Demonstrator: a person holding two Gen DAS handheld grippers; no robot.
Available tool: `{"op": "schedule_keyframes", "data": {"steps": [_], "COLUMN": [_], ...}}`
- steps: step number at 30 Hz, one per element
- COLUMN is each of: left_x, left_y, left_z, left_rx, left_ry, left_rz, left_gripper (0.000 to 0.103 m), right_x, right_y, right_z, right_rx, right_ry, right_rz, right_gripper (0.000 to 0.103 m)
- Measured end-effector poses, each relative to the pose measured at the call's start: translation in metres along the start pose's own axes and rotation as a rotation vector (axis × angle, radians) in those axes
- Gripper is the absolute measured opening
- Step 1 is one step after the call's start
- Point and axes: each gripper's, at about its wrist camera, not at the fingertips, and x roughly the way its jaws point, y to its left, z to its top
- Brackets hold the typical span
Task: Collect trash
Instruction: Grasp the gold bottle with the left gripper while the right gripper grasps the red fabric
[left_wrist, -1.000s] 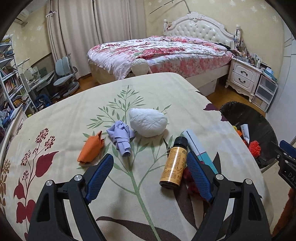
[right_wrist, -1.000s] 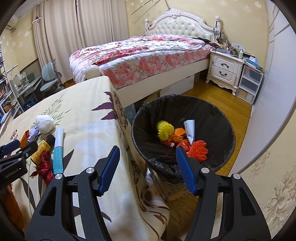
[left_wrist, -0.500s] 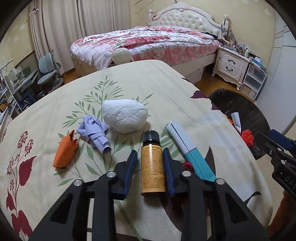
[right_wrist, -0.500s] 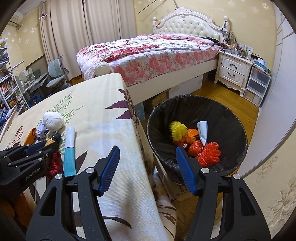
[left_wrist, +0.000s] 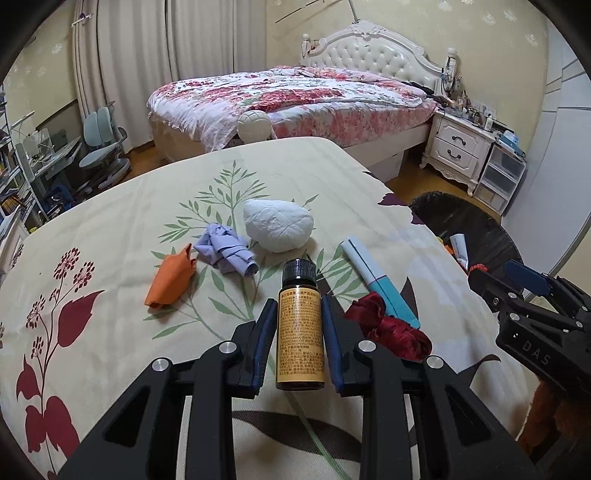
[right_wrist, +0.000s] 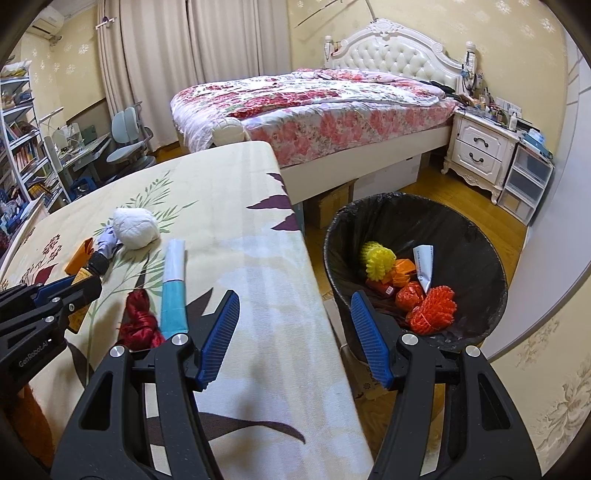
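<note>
One amber bottle (left_wrist: 300, 328) clamped lengthwise in left gripper (left_wrist: 299, 334), cap pointing away; bin (right_wrist: 476, 236) off right, beside empty, parted right gripper (right_wrist: 293, 338).

Soft, even indoor light; shadows are faint. Both views are sharp in the middle, bowed by the fisheye, with dark corners. The drawn curtains (left_wrist: 155, 66) glow only dimly.

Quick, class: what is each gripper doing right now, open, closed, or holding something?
Left gripper: closed on the amber bottle.
Right gripper: open, holding nothing.
</note>
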Motion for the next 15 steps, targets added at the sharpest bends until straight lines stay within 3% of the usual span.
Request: {"op": "schedule_keyframes", "data": {"steps": [15], "left_x": [-0.014], "left_y": [0.051], "left_z": [-0.032], "left_rx": [-0.066], "left_ry": [0.015], "left_rz": [0.095], "left_gripper": [0.028], "right_x": [-0.014], "right_y": [0.059], "right_z": [-0.005], "right_rx": [-0.116], "right_ry": [-0.001], "right_rz": [0.121], "right_gripper": [0.061]}}
